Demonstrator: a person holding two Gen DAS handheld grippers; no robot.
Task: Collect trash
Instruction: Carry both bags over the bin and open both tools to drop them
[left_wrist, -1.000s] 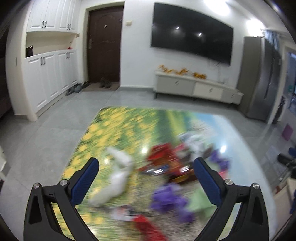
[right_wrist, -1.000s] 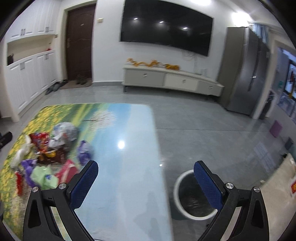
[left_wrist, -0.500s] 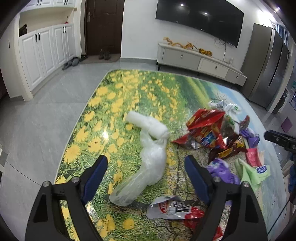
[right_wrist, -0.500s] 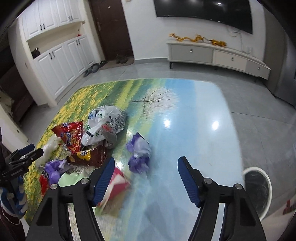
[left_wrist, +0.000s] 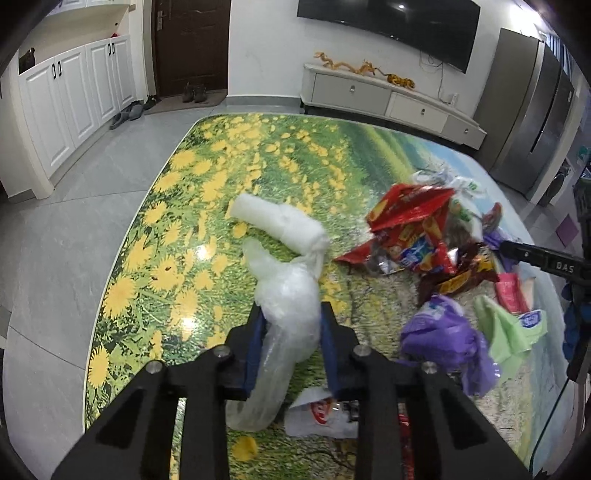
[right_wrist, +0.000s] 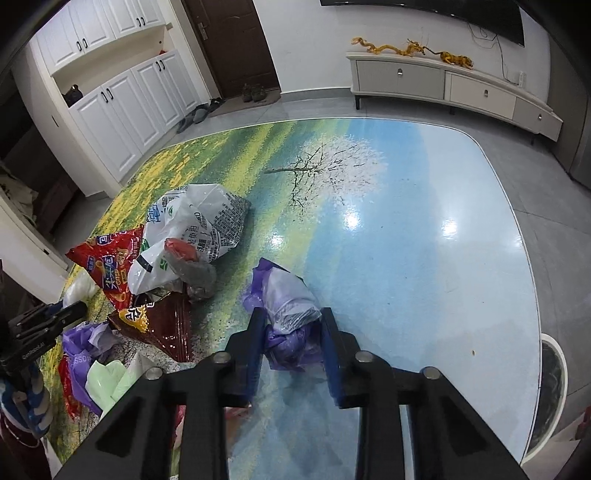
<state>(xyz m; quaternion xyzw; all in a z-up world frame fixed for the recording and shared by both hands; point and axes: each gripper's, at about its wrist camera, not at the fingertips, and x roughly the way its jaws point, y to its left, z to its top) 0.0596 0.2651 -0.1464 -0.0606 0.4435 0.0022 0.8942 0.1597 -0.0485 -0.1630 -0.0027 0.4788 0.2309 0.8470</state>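
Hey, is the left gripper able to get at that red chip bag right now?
Probably not yet: the left gripper has its jaws closed on the clear bubble wrap, and the red chip bag lies farther off to its right.

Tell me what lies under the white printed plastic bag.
Under the white printed plastic bag lie a grey-and-red wrapper and the edge of a red snack bag. Anything further beneath is covered.

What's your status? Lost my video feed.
Left gripper shut on clear plastic bag. Right gripper shut on purple bag. Wrapper pile remains; bin unobstructed.
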